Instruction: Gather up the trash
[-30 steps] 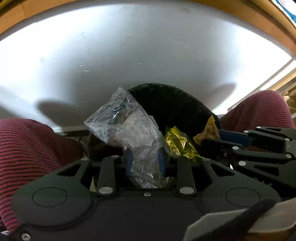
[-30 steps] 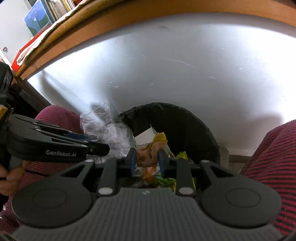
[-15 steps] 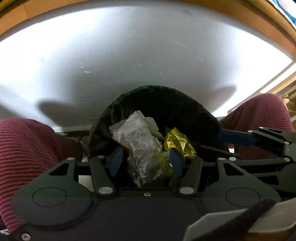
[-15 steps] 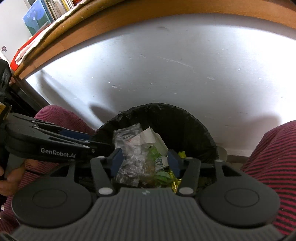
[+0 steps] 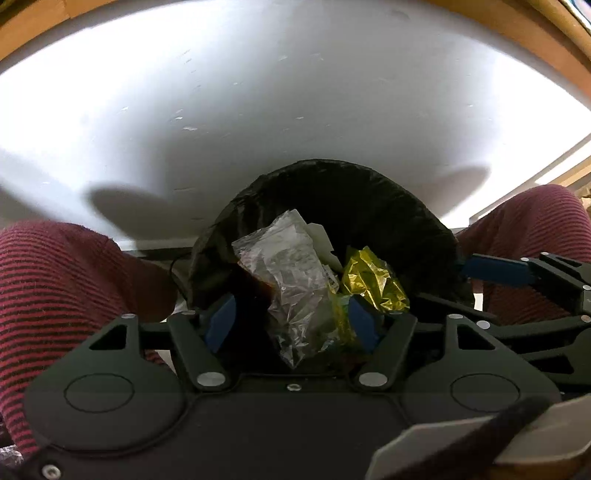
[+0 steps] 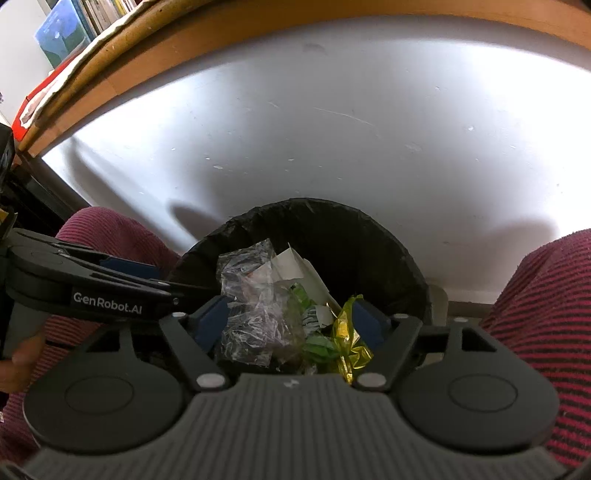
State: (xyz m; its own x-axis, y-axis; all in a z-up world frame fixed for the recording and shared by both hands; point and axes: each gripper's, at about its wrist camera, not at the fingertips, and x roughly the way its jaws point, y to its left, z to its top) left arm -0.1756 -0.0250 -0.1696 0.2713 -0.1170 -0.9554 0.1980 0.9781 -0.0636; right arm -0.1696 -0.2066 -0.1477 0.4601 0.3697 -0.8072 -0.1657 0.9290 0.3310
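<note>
A black-lined trash bin [image 5: 354, 199] [image 6: 351, 236] stands on the floor between a person's knees. Inside lie a crumpled clear plastic bag [image 5: 291, 273] [image 6: 251, 306], a gold foil wrapper [image 5: 373, 280] [image 6: 347, 343], white paper [image 6: 299, 269] and green scraps [image 6: 314, 339]. My left gripper [image 5: 291, 321] hangs open just above the bin, its blue pads wide apart and holding nothing. My right gripper [image 6: 291, 321] is also open over the bin, with the trash lying loose below it. The left gripper's side shows at the left of the right wrist view.
A white panel [image 5: 295, 103] rises behind the bin under a wooden desk edge [image 6: 258, 40]. Red-and-black striped trouser legs [image 5: 55, 295] [image 6: 546, 317] flank the bin closely on both sides. Books [image 6: 66, 29] stand at the upper left.
Both grippers opened. The clear plastic bag dropped from the left one and the orange-yellow wrapper from the right one into the bin, and the jaws have spread wider since.
</note>
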